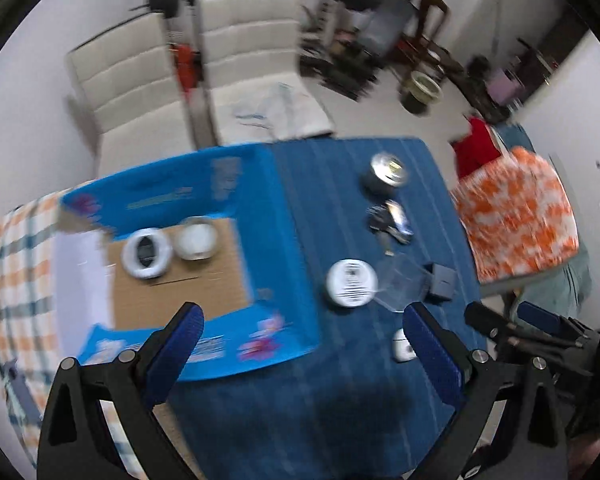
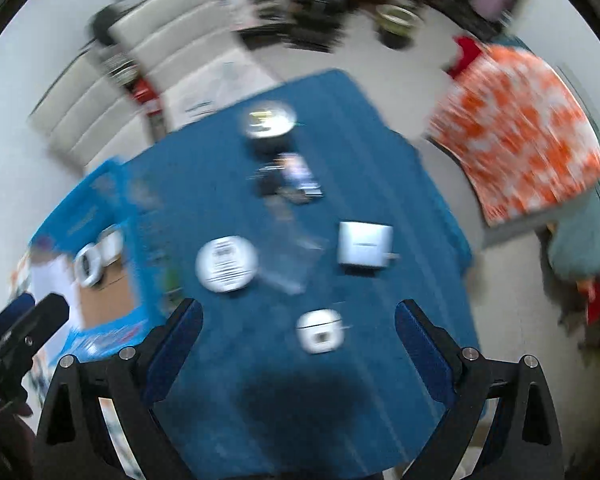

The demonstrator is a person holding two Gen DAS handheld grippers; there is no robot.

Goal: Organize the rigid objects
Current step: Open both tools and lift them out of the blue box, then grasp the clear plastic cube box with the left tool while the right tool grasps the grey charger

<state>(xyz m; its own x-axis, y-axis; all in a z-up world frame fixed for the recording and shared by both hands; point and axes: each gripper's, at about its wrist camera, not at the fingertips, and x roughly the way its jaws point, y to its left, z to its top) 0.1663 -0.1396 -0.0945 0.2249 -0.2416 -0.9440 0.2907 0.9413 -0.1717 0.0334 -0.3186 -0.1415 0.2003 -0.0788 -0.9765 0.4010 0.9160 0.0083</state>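
Note:
A blue cardboard box [image 1: 284,216] lies open on the blue-clothed table [image 1: 340,400], with a white ring-shaped item [image 1: 146,254] and a white round tub [image 1: 196,238] inside. On the cloth sit a white round tin [image 1: 351,283], a clear plastic case [image 1: 400,280], a small grey box [image 1: 442,280], keys [image 1: 392,220], a metal-lidded can [image 1: 388,172] and a small white case [image 2: 320,330]. My left gripper [image 1: 304,328] hovers open above the box's near edge. My right gripper [image 2: 298,320] hangs open over the small white case, with a white square box [image 2: 364,246] beyond it.
Two white chairs [image 1: 140,80] stand behind the table. An orange-and-white patterned cloth [image 1: 516,212] covers something to the right. A checked cloth [image 1: 16,272] lies left of the box. Gym gear and clutter [image 1: 364,8] fill the back of the room.

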